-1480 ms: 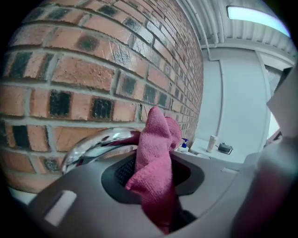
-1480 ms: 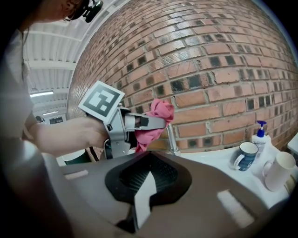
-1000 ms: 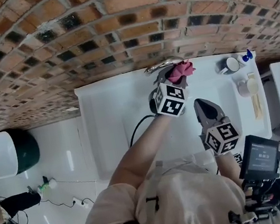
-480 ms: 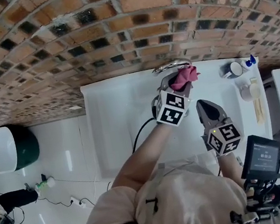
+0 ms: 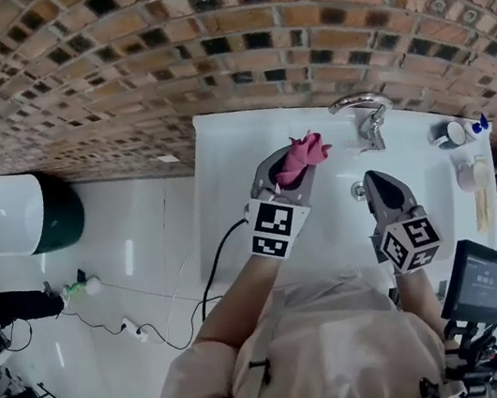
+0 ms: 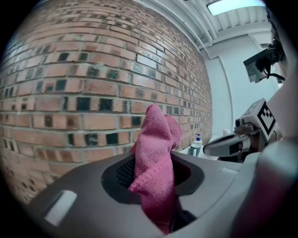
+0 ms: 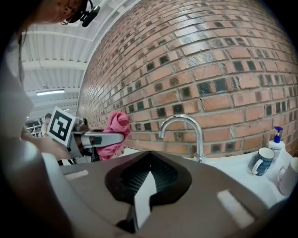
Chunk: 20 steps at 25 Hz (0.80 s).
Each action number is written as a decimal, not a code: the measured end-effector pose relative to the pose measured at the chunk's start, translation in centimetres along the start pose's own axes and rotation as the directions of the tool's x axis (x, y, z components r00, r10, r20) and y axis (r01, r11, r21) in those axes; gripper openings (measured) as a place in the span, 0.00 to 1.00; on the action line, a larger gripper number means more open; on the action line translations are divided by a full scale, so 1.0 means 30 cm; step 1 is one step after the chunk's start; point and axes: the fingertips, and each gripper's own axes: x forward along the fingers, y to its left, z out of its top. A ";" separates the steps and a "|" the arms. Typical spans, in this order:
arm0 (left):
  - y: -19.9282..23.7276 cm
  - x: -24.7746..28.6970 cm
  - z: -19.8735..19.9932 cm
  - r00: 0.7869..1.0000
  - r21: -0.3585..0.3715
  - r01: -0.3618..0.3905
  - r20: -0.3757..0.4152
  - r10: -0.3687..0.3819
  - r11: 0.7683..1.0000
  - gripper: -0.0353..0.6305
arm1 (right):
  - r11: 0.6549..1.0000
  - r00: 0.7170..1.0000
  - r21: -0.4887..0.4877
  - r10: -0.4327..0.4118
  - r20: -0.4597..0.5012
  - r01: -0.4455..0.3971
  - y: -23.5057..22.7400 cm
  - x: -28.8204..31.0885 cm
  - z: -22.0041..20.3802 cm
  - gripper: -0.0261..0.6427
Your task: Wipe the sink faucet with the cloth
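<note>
My left gripper (image 5: 288, 162) is shut on a bunched pink cloth (image 5: 305, 149), which sticks up between its jaws (image 6: 156, 153). It hangs over the white sink (image 5: 223, 164), a little to the left of the chrome curved faucet (image 5: 362, 112) and apart from it. My right gripper (image 5: 376, 180) is in front of the faucet base, jaws together with nothing in them. From the right gripper view the faucet (image 7: 184, 123) stands straight ahead, with the pink cloth (image 7: 116, 128) to its left.
A brick wall rises right behind the sink. A blue-pump soap bottle (image 5: 475, 123), a mug (image 5: 451, 134) and a white cup (image 5: 466, 174) stand on the counter to the right. At far left, a white and green bin (image 5: 16, 229) and cables are on the floor.
The left gripper has carried the cloth off the faucet spout, to the left and up. The right gripper has shifted a little and stays shut.
</note>
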 end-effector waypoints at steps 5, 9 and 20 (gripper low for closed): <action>0.185 -0.200 -0.186 0.993 -0.052 -0.100 -0.069 0.096 0.994 0.25 | 0.999 0.999 -0.019 0.049 -0.022 -0.049 0.143 0.031 -0.021 0.02; 0.315 -0.334 -0.336 0.970 -0.093 -0.215 -0.140 0.201 0.972 0.25 | 0.996 0.995 -0.029 0.082 -0.051 -0.084 0.250 0.059 -0.051 0.02; 0.422 -0.349 -0.699 0.936 -0.066 -0.205 -0.306 0.176 0.976 0.25 | 0.992 0.987 -0.042 0.114 -0.111 -0.119 0.459 0.158 -0.110 0.02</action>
